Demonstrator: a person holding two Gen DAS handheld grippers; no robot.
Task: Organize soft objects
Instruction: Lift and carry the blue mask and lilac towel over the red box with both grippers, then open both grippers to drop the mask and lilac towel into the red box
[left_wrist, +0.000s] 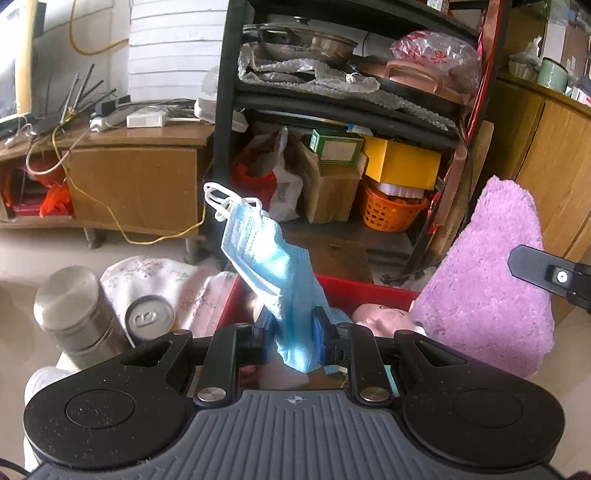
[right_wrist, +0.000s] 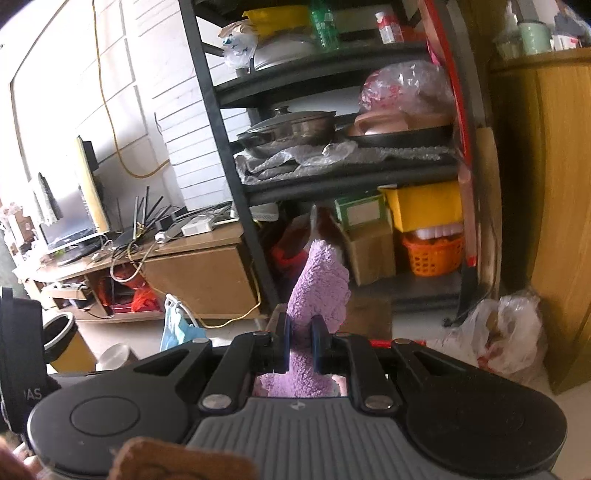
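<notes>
Right up against the lens, the left gripper (left_wrist: 293, 328) has its jaws pinched on a bunch of blue surgical masks (left_wrist: 266, 254), which stick up and lean left with the white ear loops (left_wrist: 221, 199) dangling free at the top. Below and behind sits a red bin (left_wrist: 369, 290) with a pink doll head (left_wrist: 380, 317) inside. The right gripper (right_wrist: 300, 341) is clamped on a fuzzy purple towel (right_wrist: 321, 288), held up just right of the bin. To the left are a steel thermos (left_wrist: 74, 310) and a drink can (left_wrist: 149, 319) on a floral cloth (left_wrist: 147, 273). Risky bit, I'd say: only the masks' lower edge is gripped, so one could slide out, or a loop could snag a finger on release and drag them past the bin.
</notes>
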